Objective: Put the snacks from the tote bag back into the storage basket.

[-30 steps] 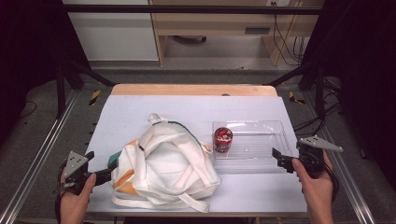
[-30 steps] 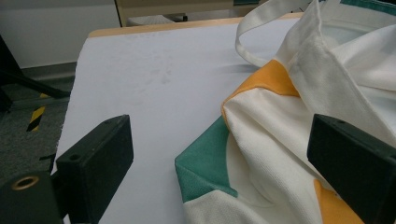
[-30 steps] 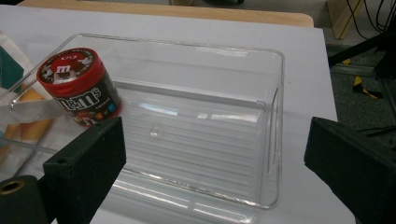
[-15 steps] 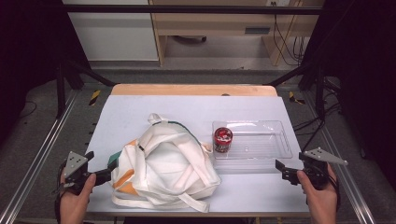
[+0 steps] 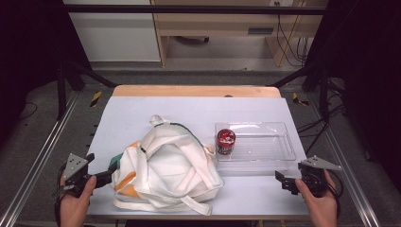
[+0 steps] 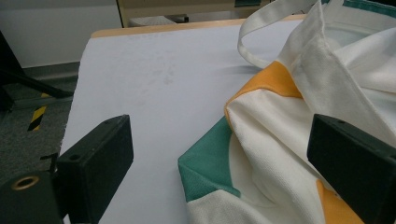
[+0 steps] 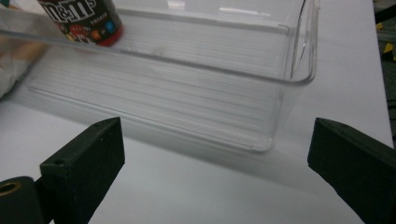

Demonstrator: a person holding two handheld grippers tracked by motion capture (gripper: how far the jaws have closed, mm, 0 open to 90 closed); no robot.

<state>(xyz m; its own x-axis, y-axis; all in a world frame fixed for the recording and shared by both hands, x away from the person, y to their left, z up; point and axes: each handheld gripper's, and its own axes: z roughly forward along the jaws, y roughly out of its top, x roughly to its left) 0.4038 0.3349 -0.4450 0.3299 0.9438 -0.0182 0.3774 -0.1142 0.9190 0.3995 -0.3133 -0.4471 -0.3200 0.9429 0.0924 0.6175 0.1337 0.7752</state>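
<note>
White tabletop point(image 5: 198, 111) fills the middle of the high view, with grey floor and pale cabinets beyond its far edge. On it lie a bag point(image 5: 165, 170) of cream cloth with orange and green patches, and a clear bin point(image 5: 257, 147).

Left gripper point(image 5: 100, 170) sits at the near left corner, jaws spread wide and holding nothing. In its own view the bag point(image 6: 299, 121) lies just ahead and to its right, one green corner between the jaws; the right jaw covers part of the cloth, and the bag's far side is cut off by the picture's edge.

Right gripper point(image 5: 283, 178) is at the near right, jaws likewise wide apart and empty. The bin point(image 7: 187, 79) stands just ahead of it, apart from the jaws. A red can point(image 7: 81, 21) stands inside at the bin's far left end; its label reads "m&m's", with small print below too blurred to read. The can's top is cut off.
</note>
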